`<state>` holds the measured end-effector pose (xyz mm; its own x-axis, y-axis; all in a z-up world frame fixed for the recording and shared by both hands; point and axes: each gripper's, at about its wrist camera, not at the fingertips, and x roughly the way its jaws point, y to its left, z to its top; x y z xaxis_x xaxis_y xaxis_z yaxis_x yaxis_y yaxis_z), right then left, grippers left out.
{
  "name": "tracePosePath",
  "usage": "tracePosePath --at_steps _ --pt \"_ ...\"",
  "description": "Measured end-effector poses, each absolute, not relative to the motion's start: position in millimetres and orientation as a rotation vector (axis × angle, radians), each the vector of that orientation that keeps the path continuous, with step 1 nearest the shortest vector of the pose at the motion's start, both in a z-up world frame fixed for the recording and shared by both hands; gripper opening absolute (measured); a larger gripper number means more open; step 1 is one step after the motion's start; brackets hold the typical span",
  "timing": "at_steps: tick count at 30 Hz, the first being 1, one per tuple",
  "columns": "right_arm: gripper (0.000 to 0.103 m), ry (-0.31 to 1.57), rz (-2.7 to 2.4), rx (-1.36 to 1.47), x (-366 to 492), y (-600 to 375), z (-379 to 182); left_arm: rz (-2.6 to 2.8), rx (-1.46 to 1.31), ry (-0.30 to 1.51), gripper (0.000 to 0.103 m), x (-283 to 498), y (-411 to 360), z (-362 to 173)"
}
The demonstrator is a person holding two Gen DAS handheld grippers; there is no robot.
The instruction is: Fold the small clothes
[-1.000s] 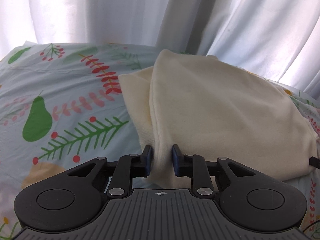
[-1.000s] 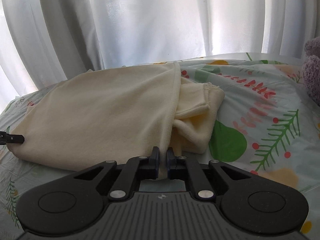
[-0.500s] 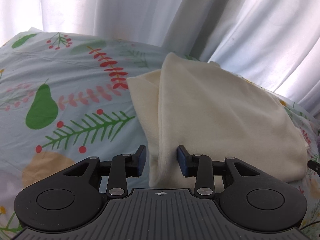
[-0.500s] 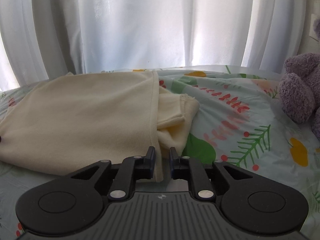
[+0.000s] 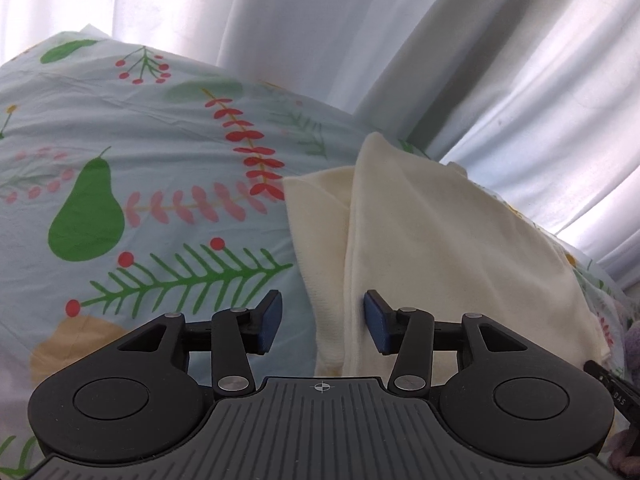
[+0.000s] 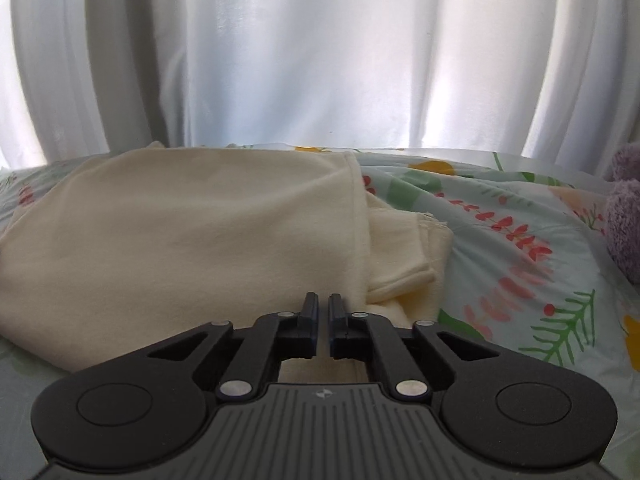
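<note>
Lying folded on the printed bedsheet [image 5: 160,184] is the cream garment [image 5: 440,248], a broad top layer doubled over a narrower layer that sticks out along one side. In the right wrist view the same garment [image 6: 192,232] fills the left and centre, with bunched inner folds showing at its right edge.

Left gripper [image 5: 323,322]: jaws spread wide. The garment's near edge lies in the gap, close against the right blue pad; the left pad stands clear over bare sheet. Nothing is clamped.

Right gripper [image 6: 323,314]: jaws drawn almost together, a thin slit left between them. Cloth lies directly beyond and beneath the tips; whether any fabric is pinched in the slit I cannot tell.

Surroundings:
- White curtains [image 6: 320,60] hang behind the bed in both views, backlit and washed out.
- A purple plush toy [image 6: 624,224] sits at the right edge of the right wrist view, on the sheet, well apart from the garment.
- Sheet print: green pear, red berries, fern sprigs, orange patches.

Hidden or unclear:
- Each gripper body covers the near strip of bed and the nearest garment edge.
- The plush toy is cut off by the frame.
- A black part [image 5: 612,388] with small lettering enters at the lower right of the left wrist view; most of it is out of frame.
- The garment's type is not readable from its folds.
</note>
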<state>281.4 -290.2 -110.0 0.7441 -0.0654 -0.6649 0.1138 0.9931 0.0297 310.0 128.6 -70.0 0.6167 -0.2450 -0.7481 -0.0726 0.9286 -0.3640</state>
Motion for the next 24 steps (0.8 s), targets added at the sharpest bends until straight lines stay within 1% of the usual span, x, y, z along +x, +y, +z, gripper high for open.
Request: tracePosePath --at_steps 4,6,7,13,15,16,17,18,20,24 --pt "0.000 0.698 -0.137 0.119 274 -292 -104 -0.138 -0.488 0.933 0.054 320 139 -79" --pt "0.006 0.657 -0.107 0.089 268 -280 -98 -0.156 -0.534 0.930 0.055 325 140 -83" --pt "0.007 0.646 -0.072 0.081 265 -273 -96 -0.167 -0.549 0.931 0.055 328 140 -84" --pt "0.007 0.657 0.134 0.039 254 -215 -96 -0.211 -0.602 0.953 0.050 339 132 -88" --pt "0.007 0.679 0.161 0.013 253 -199 -101 -0.212 -0.585 0.959 0.037 341 130 -88" --pt "0.007 0.694 0.161 0.009 254 -193 -103 -0.211 -0.586 0.966 0.034 342 131 -90" --pt "0.007 0.710 0.159 0.012 255 -189 -106 -0.215 -0.602 0.975 0.027 344 131 -91" --pt "0.007 0.724 0.156 0.012 256 -185 -109 -0.218 -0.624 0.979 0.023 345 133 -93" --pt "0.007 0.733 0.149 -0.014 257 -179 -111 -0.224 -0.639 0.976 0.019 345 134 -91" --pt "0.007 0.711 0.143 -0.027 254 -181 -103 -0.249 -0.634 0.939 0.018 342 131 -76"
